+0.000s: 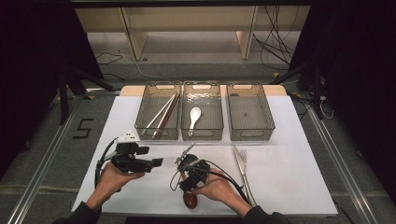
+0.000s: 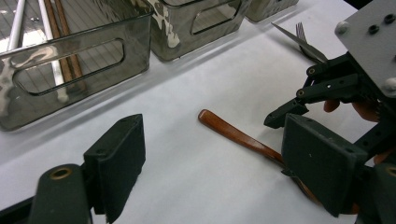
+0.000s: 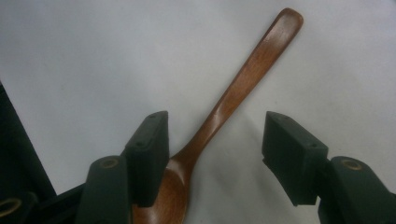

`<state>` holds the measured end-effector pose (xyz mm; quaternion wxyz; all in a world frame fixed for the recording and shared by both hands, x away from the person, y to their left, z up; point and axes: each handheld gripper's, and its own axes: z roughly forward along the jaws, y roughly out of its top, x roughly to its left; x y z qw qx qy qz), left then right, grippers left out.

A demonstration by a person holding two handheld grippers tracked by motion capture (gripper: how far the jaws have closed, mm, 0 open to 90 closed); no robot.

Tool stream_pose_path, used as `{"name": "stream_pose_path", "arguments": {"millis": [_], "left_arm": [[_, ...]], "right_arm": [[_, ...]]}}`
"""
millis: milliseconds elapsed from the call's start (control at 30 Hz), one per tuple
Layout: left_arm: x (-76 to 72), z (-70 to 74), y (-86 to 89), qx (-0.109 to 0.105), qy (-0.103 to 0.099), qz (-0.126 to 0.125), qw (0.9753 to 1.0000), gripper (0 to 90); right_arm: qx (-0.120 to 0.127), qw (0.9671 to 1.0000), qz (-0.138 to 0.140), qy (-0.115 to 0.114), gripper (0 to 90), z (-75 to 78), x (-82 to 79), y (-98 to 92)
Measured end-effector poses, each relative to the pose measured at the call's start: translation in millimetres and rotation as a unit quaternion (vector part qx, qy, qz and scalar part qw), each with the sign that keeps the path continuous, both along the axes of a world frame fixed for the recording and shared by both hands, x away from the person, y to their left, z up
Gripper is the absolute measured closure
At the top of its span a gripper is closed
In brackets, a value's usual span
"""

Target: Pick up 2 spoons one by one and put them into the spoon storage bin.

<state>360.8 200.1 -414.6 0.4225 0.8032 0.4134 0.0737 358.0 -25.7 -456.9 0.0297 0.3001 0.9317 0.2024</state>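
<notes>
White table (image 1: 289, 177) | floor mark "5" (image 1: 83, 128) | right gripper (image 3: 212, 154) jaws spread astride wooden spoon (image 3: 243, 84) | left gripper (image 2: 210, 163) jaws spread

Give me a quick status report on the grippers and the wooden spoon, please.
Right gripper open, jaws astride wooden spoon lying on table. Left gripper open, empty, alongside. Nothing blocking the spoon.

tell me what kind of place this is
Probably a lab data-collection station, not a kitchen: a white table ringed by dark curtains, loose floor cables, and three sorting bins with cutlery laid out like the wooden spoon.
</notes>
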Motion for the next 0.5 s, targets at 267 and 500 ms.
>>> {"name": "stream_pose_path", "arguments": {"millis": [267,500], "left_arm": [[-0.2,-0.3,-0.3,-0.003,0.001,0.0,1.0,21.1],[0.2,-1.4,0.2,0.0,0.002,-0.003,1.0,21.2]], "right_arm": [[-0.021,0.9995,0.02,0.008,53.9,-6.2,-1.2,5.0],[-0.043,0.9985,0.032,-0.009,64.9,-7.5,-3.3,7.1]]}}
